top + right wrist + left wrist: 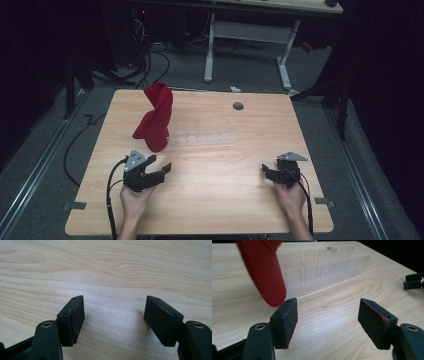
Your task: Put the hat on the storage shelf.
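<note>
Red cloth sits on the far-left part of the worktop, bunched and standing up in a twisted peak, its near end just beside the left end of a clear slotted rack. From the left gripper view I see the cloth's lower lobe hanging just ahead of my left jaw, rack behind it. Left gripper is released, jaws spread wide, nothing between them, low over the worktop a little short of the cloth. Right gripper is also released and empty, parked well apart on the right side over bare wood. I read this as the approach step, no grasp yet. Next move, my call: push the left gripper forward and slightly left so the cloth's lower lobe lands between the pads, then clench. Watch the rack, it's close enough to get nudged. Right side can wait until there's an edge to take.
</note>
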`<state>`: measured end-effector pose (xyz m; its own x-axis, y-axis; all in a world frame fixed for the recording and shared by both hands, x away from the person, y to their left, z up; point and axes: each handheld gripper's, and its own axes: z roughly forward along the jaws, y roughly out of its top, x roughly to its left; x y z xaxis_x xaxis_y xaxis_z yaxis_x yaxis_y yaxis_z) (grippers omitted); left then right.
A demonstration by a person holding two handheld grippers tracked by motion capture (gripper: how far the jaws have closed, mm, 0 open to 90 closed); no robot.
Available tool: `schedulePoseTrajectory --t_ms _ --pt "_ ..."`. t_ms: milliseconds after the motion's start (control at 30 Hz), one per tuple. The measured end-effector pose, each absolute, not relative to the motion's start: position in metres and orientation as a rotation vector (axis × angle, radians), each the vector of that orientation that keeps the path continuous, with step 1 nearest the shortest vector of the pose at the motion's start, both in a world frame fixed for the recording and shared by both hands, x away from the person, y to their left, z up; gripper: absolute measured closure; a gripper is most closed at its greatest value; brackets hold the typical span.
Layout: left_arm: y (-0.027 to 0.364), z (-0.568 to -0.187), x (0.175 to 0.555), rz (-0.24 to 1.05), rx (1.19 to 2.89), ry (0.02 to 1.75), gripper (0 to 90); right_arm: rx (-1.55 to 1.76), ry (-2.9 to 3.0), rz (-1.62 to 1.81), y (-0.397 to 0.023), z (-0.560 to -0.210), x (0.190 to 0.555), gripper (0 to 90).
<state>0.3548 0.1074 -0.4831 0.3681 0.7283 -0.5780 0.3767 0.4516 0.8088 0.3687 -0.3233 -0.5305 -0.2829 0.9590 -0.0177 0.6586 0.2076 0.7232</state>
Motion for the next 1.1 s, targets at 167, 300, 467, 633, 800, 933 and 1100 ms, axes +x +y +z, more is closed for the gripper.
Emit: schedulePoseTrajectory --t_ms 167,300,467,633,800,933,1100 --pt "0.097 -0.493 0.352 0.29 1.209 1.234 32.4 1.497 2.019 0.848 -0.323 -0.53 0.369 33.0" --pt "0.091 -0.498 0.349 0.282 1.23 1.228 32.3 1.496 2.019 0.848 -0.323 -0.53 0.369 33.0" --pt "0.084 -0.504 0.349 0.271 1.258 1.224 32.2 1.496 2.018 0.848 -0.323 -0.531 0.369 33.0" --pt "0.075 -0.513 0.354 0.252 1.298 1.228 32.2 1.496 2.018 0.848 -0.323 -0.531 0.369 33.0" --pt "0.067 -0.521 0.359 0.238 1.323 1.237 32.3 1.495 2.018 0.847 -0.323 -0.531 0.369 33.1" --pt "0.064 -0.526 0.361 0.241 1.341 1.24 32.8 1.498 2.017 0.846 -0.323 -0.53 0.368 33.0" --pt "0.057 -0.531 0.37 0.263 1.334 1.262 33.2 1.495 2.019 0.848 -0.323 -0.531 0.369 33.0"
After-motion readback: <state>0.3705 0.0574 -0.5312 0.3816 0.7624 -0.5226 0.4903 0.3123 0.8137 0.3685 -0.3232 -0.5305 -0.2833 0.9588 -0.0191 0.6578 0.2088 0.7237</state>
